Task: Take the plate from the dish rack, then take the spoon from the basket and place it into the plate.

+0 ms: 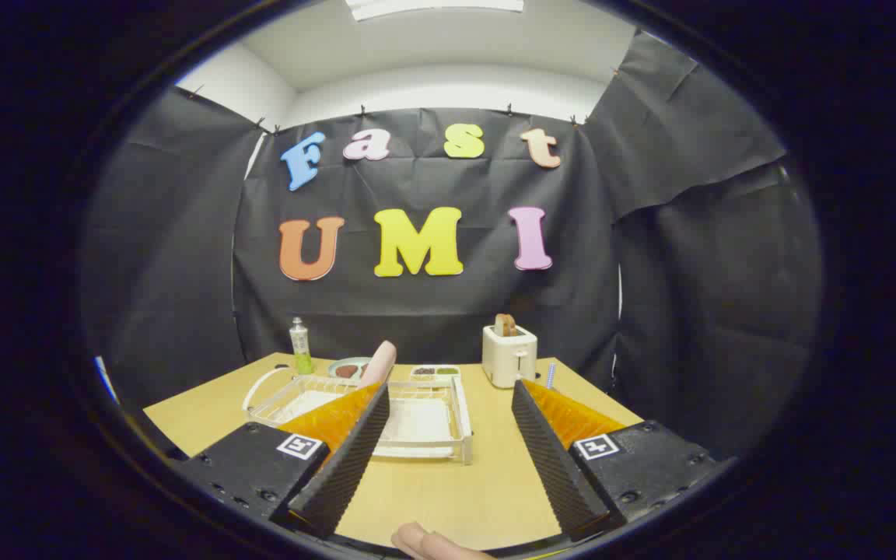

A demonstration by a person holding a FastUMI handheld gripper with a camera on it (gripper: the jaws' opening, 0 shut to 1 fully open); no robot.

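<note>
A: Standing on edge in the dish rack (425, 420), a pinkish plate (379, 362) shows just past the tip of the left finger, its lower part hidden behind that finger.

B: Fingers?

A: Gripper (450, 389) spread wide, nothing between the fingers but bare wooden table (448, 490). The rack lies just ahead of them, mostly behind the left finger.

B: Spoon, basket?

A: Cannot tell. A blue-striped stick-like item (550, 376) rises just beyond the right fingertip; too small to identify.

B: Rest of the table?

A: White toaster (509, 355) with a slice of bread (505, 324) in it, beyond the right finger. A small tray (435, 372) and a round dish (348, 368) behind the rack, a green bottle (300, 345) beyond the left finger. A fingertip (428, 542) shows below, between the finger bases.
</note>
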